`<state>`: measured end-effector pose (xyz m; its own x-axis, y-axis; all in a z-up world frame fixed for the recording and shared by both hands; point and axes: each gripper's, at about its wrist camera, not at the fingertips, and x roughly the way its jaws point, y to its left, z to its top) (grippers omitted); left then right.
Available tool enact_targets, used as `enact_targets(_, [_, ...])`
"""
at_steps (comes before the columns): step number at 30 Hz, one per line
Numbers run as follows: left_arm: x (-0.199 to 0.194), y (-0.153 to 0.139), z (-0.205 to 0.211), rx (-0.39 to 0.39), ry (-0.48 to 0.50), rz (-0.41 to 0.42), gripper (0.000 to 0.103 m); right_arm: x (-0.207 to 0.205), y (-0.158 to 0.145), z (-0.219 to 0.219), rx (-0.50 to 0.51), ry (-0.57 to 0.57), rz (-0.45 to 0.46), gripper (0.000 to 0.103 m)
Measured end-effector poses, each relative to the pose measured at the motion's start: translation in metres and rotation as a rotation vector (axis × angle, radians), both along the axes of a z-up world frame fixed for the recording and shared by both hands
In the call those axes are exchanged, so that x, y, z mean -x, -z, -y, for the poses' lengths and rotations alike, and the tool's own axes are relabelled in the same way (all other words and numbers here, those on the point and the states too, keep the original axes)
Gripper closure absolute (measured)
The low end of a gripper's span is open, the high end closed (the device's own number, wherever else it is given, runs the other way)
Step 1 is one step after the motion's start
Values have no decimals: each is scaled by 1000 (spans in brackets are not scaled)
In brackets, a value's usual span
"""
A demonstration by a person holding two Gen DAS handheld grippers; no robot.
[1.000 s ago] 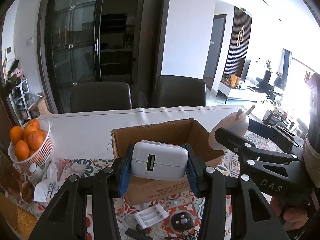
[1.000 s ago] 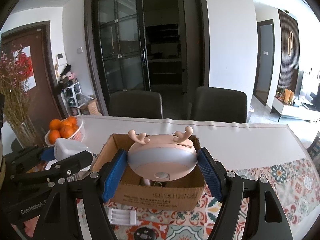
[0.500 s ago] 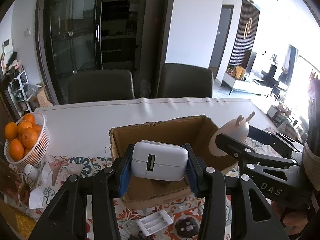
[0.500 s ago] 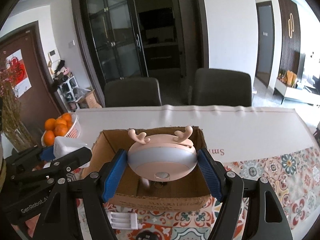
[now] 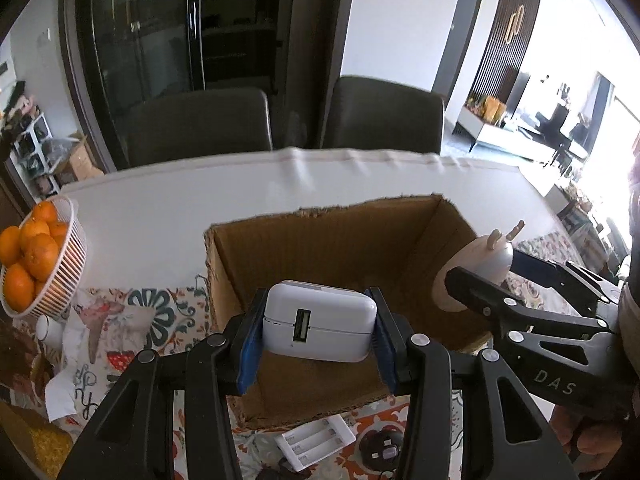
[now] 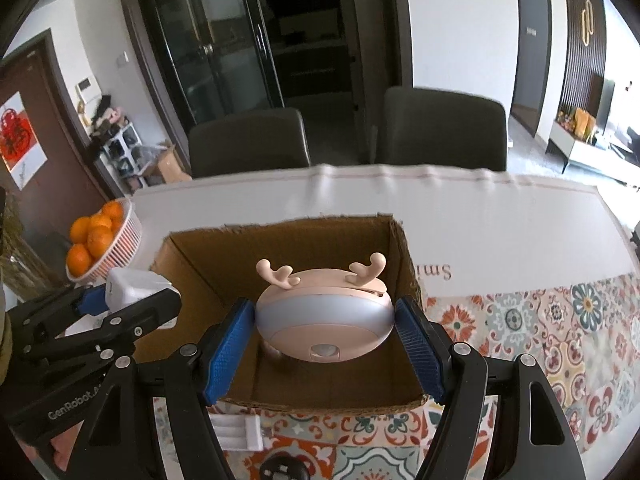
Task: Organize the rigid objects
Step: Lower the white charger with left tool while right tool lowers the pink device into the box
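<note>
Left gripper (image 5: 318, 330), black-framed with blue ribbed pads, pinches a white rounded plastic charger block (image 5: 319, 326) by its two short ends, slot face turned toward the camera. Hangs over the open top of a brown corrugated cardboard box (image 5: 320, 240), above the near-left part of the opening. Seen from the right wrist, the same block (image 6: 128, 286) pokes out past the box's left wall.

Right gripper (image 6: 325, 326), same black build and blue pads, clamps a round pink and grey-blue plastic night light with two small antlers (image 6: 324, 320), pads pressed on its left and right sides, antlers pointing away from the camera, small sensor dome facing it. Sits above the middle of the box opening (image 6: 280, 244). In the left wrist view, shows up at the box's right wall as a pale disc with antler tips (image 5: 474, 272), held by the dark jaws marked "DAS".

Box interior mostly bare cardboard; a blurred pale shape under the night light, too unclear to name.

Just in front of the box, on the patterned floral tablecloth (image 6: 560, 332): a white plastic battery holder with ribbed slots (image 5: 318, 442), and beside it a round black plug-like piece (image 5: 380, 448), only partly visible.

Further out to the left, a white wire basket of oranges (image 5: 38, 256), with crumpled white paper (image 5: 80, 344) below it. Behind the box, a plain white table covering (image 5: 240, 192), then two dark upholstered chairs (image 5: 200, 128) and dark glass cabinet doors (image 6: 224, 40).
</note>
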<state>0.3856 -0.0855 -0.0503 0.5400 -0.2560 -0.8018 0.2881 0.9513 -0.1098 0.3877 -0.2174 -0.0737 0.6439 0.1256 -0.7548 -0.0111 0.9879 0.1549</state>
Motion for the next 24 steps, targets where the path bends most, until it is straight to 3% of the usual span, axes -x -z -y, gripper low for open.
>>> enact_targets(11, [-13, 26, 3, -20, -5, -123, 56, -7, 22, 4, 15, 10, -102, 30])
enact_targets(12, [-12, 25, 3, -19, -5, -119, 55, -5, 21, 5, 18, 17, -98, 30])
enact_targets(16, [-7, 16, 2, -19, -9, -84, 37, -4, 17, 8, 16, 32, -94, 29])
enact_targets(24, [11, -3, -3, -32, -20, -13, 31, 10, 1, 8, 29, 56, -49, 29])
